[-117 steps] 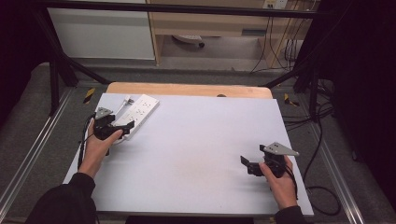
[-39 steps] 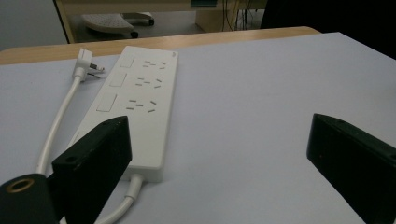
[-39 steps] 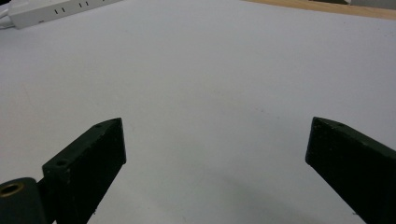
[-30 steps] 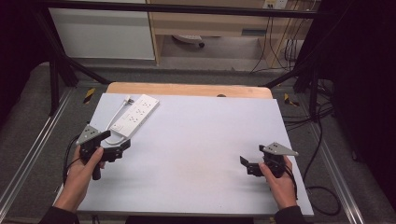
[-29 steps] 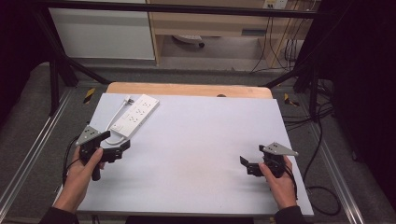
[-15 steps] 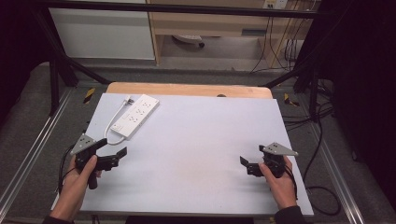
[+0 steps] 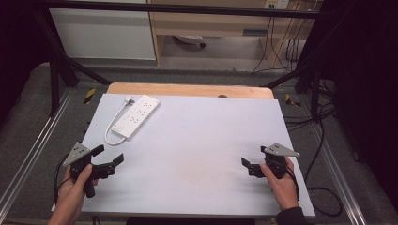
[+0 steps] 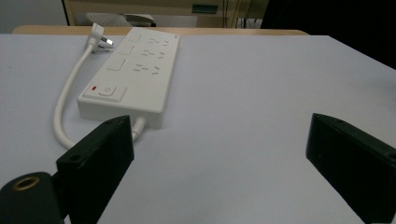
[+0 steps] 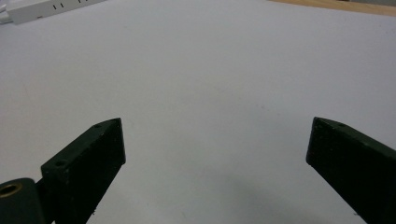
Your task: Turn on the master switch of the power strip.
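The white power strip point(image 8: 133, 77) lies just ahead-left of the left gripper point(image 7: 105, 164) fingers, long axis running away; both grippers' fingers apart, right gripper point(image 7: 253, 166) far off

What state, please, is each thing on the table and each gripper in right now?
Power strip: flat on the table's far left, sockets up, nothing plugged in, free of both grippers.
Cord: looped beside the strip, plug lying loose, unplugged.
Left gripper: jaws open, empty.
Right gripper: jaws open, empty.
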`<action>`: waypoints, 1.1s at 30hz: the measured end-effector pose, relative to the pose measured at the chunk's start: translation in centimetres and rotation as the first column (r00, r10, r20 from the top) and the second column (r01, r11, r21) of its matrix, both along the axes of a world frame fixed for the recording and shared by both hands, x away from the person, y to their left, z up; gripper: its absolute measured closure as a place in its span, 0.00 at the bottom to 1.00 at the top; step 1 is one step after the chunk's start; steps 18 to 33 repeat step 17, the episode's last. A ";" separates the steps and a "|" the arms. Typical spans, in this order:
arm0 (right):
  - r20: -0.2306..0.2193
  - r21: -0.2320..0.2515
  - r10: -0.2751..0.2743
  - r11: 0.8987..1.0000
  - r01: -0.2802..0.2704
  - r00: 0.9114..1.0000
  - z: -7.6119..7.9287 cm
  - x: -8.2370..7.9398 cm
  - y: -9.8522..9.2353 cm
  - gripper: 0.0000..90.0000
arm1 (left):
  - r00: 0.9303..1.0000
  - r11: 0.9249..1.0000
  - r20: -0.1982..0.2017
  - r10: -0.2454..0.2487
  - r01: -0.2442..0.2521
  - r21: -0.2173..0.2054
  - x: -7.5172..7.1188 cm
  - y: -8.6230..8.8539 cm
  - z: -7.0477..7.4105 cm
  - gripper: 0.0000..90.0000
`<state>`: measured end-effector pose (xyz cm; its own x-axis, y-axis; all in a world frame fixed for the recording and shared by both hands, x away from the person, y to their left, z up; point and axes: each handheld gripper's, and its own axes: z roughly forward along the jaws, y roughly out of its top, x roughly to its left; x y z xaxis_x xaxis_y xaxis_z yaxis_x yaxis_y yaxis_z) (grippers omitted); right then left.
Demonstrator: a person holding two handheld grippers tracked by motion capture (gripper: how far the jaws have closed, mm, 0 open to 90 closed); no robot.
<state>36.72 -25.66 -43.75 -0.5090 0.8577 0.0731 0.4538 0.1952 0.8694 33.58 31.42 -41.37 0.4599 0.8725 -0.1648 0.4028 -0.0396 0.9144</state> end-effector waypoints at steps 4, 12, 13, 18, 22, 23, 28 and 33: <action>0.000 -0.006 -0.001 1.000 0.001 1.000 -0.1 0.0 0.0 0.06 | 1.000 1.000 -0.010 -0.003 0.003 0.004 -0.8 0.1 -0.4 0.09; -0.024 -0.028 -0.015 0.999 0.014 1.000 -0.5 0.2 0.0 0.05 | 0.999 0.999 -0.028 0.043 -0.043 0.003 -1.9 1.5 -1.4 0.09; -0.036 -0.036 -0.019 0.999 0.018 0.999 -0.7 0.2 0.0 0.05 | 0.998 0.999 -0.033 0.046 -0.046 0.008 -1.9 1.6 -1.5 0.10; -0.117 -0.101 -0.058 0.994 0.046 0.991 -1.8 0.8 0.2 0.05 | 0.999 0.998 -0.029 0.040 -0.039 0.043 -1.7 1.1 -1.6 0.10; -0.117 -0.101 -0.058 0.994 0.046 0.991 -1.8 0.8 0.2 0.05 | 0.999 0.998 -0.029 0.040 -0.039 0.043 -1.7 1.1 -1.6 0.10; -0.117 -0.101 -0.058 0.994 0.046 0.991 -1.8 0.8 0.2 0.05 | 0.999 0.998 -0.029 0.040 -0.039 0.043 -1.7 1.1 -1.6 0.10; -0.117 -0.101 -0.058 0.994 0.046 0.991 -1.8 0.8 0.2 0.05 | 0.999 0.998 -0.029 0.040 -0.039 0.043 -1.7 1.1 -1.6 0.10; -0.117 -0.101 -0.058 0.994 0.046 0.991 -1.8 0.8 0.2 0.05 | 0.999 0.998 -0.029 0.040 -0.039 0.043 -1.7 1.1 -1.6 0.10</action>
